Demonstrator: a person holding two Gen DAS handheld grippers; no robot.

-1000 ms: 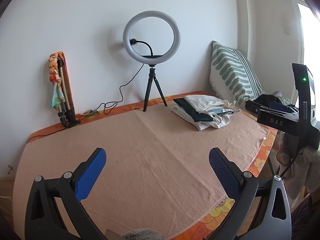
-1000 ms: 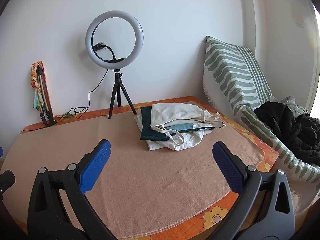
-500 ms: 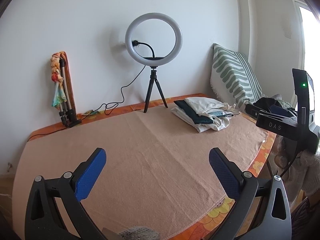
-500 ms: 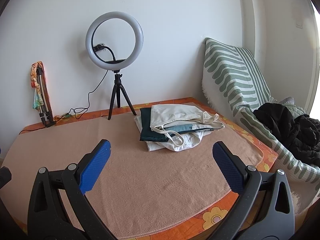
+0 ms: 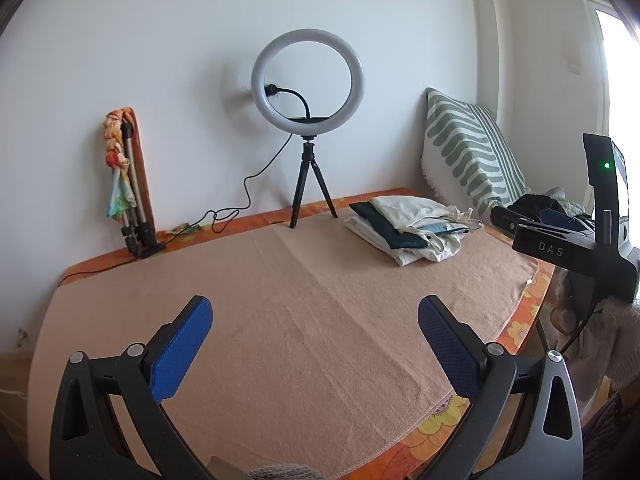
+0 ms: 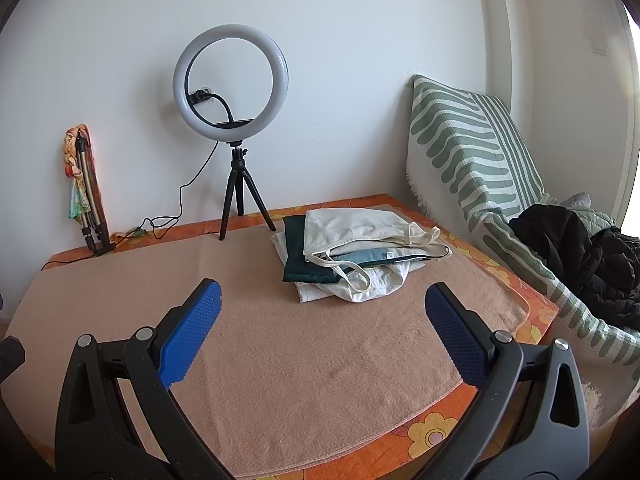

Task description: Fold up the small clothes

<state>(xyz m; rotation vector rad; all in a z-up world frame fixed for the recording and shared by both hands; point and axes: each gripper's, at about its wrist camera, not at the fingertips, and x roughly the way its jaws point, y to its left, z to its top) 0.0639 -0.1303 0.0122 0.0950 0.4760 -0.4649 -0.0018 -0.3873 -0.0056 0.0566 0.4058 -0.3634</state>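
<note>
A stack of folded small clothes [image 6: 352, 252], cream, dark green, blue and white, lies at the far right of a tan blanket [image 6: 300, 344]. It also shows in the left wrist view [image 5: 408, 226]. My left gripper [image 5: 314, 308] is open and empty, held above the blanket's near part. My right gripper [image 6: 320, 292] is open and empty, just short of the stack. The right gripper's body [image 5: 568, 240] shows at the right edge of the left wrist view.
A ring light on a small tripod [image 6: 236, 152] stands at the back by the wall, its cable trailing left. A folded tripod with a colourful cloth [image 6: 86, 188] leans at the far left. A striped cushion [image 6: 472, 152] and a black jacket [image 6: 580, 256] lie to the right.
Both grippers have drawn back and risen slightly, so the stack and ring light sit a little lower and farther in view. Both stay open and empty.
</note>
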